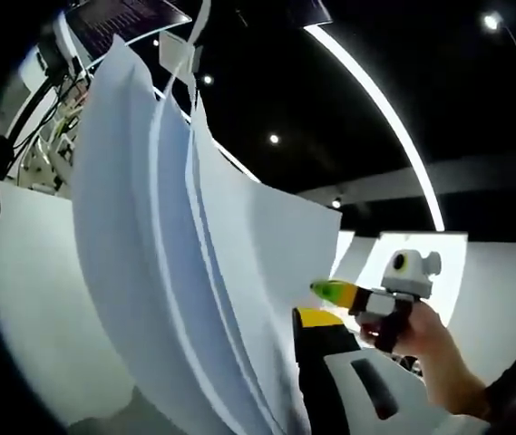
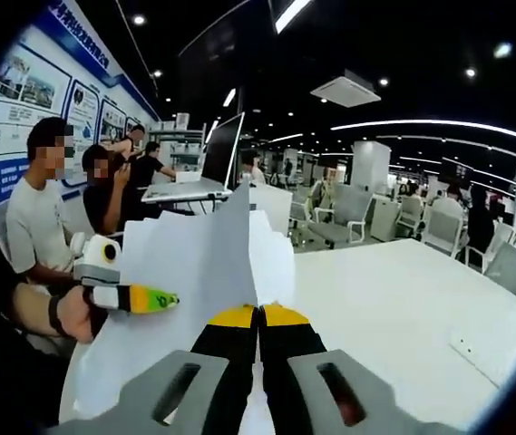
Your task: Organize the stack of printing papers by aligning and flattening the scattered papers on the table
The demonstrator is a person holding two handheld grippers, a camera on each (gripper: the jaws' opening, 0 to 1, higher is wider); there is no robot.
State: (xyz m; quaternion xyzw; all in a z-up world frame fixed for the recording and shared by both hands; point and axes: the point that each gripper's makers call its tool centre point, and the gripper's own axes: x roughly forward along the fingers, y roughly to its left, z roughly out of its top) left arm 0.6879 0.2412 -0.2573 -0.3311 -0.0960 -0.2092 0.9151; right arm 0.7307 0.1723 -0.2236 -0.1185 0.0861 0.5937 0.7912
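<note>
While the papers stand on edge off the white table, both claws work the stack from opposite sides. The sheets fan apart in the left gripper view, several curved edges rising separately, so the stack is not yet squared. The right claw is clenched, its yellow-tipped jaws pressed together on the near edge of the papers, which rise straight up from its tips. The left claw, green and yellow at the tip, shows in the right gripper view at the stack's left side, held by a hand with a dark wrist strap; its tip lies against the sheet, but whether it grips or merely touches I cannot tell. In the left gripper view one black, yellow-tipped jaw sits just beside the sheets, its partner hidden behind them.

Risk, as I judge it: the loose upper sheets could slide out or fold over if the stack is tipped or tapped down while only one edge is pinched, and a hard pinch may crease the corner.

No container is in sight. Beyond the table, seated people, a laptop on another desk, empty chairs and a wall poster fill the room.
</note>
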